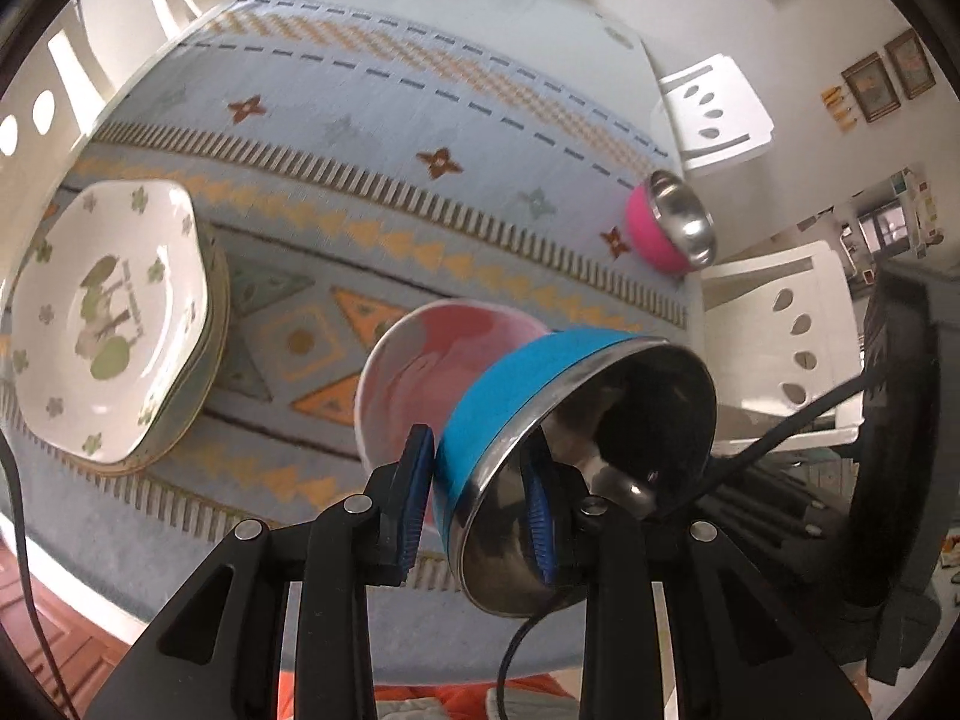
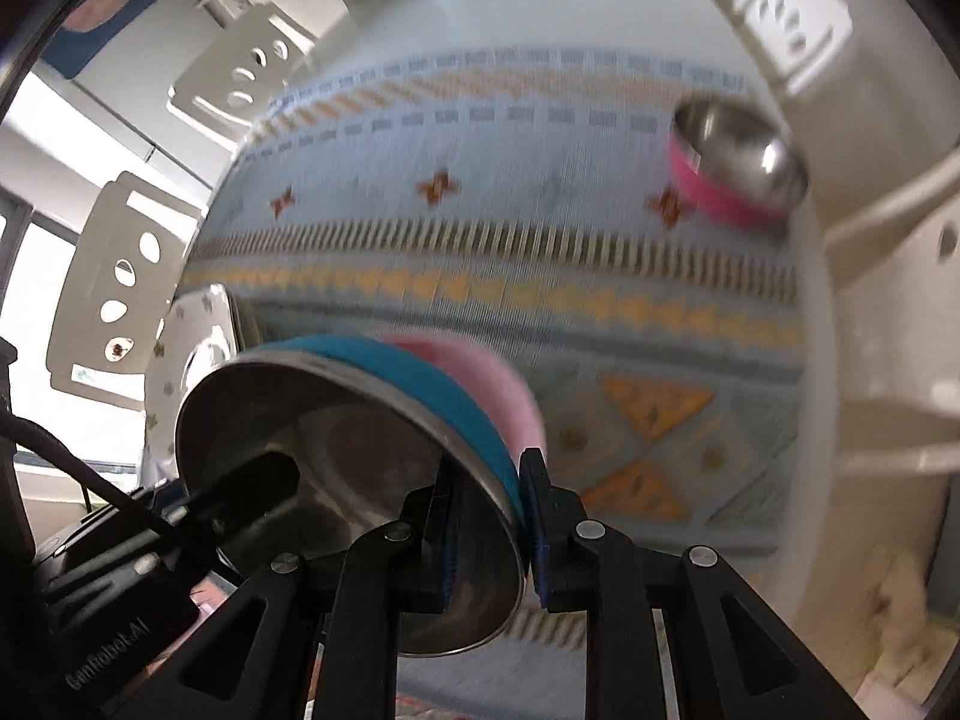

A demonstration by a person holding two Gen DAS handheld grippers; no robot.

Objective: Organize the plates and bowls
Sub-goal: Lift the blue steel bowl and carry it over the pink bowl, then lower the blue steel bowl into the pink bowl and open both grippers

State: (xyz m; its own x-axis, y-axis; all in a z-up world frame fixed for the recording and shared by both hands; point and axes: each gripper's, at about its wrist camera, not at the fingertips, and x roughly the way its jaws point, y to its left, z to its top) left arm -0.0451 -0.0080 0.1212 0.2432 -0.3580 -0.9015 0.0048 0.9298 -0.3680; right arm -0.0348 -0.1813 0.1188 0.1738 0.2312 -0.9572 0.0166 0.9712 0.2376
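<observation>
1. My left gripper [image 1: 480,504] is closed tight on the rim of the blue-sided stainless steel bowl [image 1: 522,396], 1 pad outside on the blue band, the other inside against the metal.
2. My right gripper [image 2: 495,534] is clamped on the same bowl's [image 2: 432,396] rim from the opposite side, so both tongs carry it, tipped on its side above the near part of the table.
3. Just behind it is a pink-and-white ceramic bowl [image 1: 414,366]; I cannot tell whether the 2 touch.
4. I judge the steel bowl light and stiff but slick on its polished inside; the rim is the only sensible hold, and the painted band gives better friction.
5. The ceramic bowl and the stack of white floral plates [image 1: 114,318] at the left look fragile.
6. A pink-sided steel bowl [image 1: 672,228] sits at the far right edge.
7. The surface is a pale blue patterned woven tablecloth [image 1: 420,120], soft and grippy; white plastic chairs [image 1: 714,114] ring the table.
</observation>
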